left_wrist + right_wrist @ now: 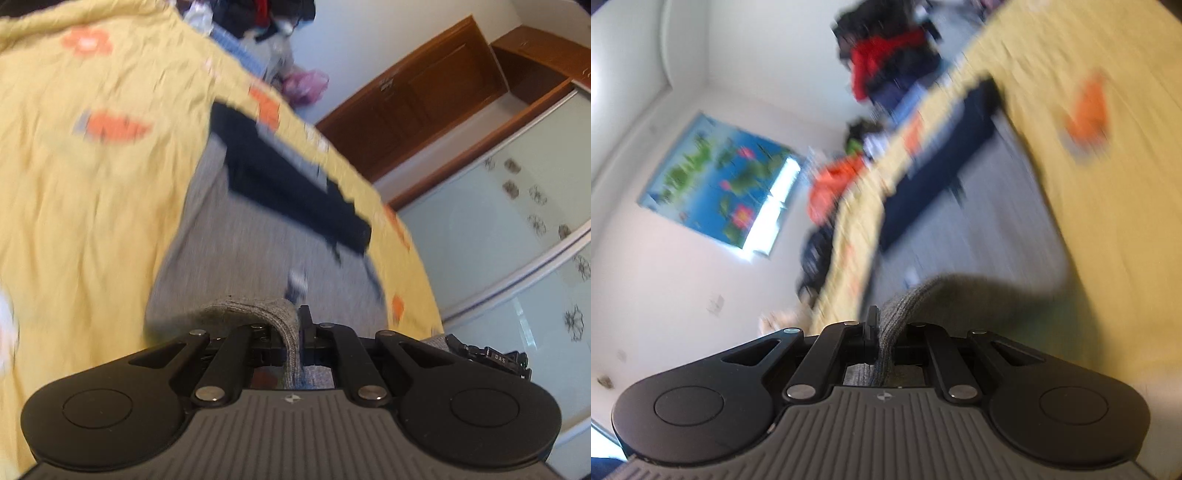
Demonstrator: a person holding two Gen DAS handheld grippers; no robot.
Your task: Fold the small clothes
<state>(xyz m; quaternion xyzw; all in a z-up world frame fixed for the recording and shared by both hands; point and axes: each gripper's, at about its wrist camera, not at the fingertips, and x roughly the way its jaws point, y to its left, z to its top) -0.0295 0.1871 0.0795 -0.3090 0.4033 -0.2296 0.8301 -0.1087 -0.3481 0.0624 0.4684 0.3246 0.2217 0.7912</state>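
Observation:
A grey knit garment (236,236) with a dark navy band (291,184) across its far end lies on a yellow bedspread (92,184). My left gripper (295,325) is shut on a fold of the garment's near edge, which hangs between the jaws and is lifted off the bed. In the right wrist view the same grey garment (979,229) stretches away, its navy band (934,166) at the far side. My right gripper (886,328) is shut on another bunched part of the near edge. Both views are motion-blurred.
The yellow bedspread (1108,184) carries orange prints. A pile of clothes (266,18) sits past the bed's far end, seen as red and dark items (886,70). A wooden wardrobe (424,96) with glass sliding doors stands right. A map poster (720,181) hangs on the wall.

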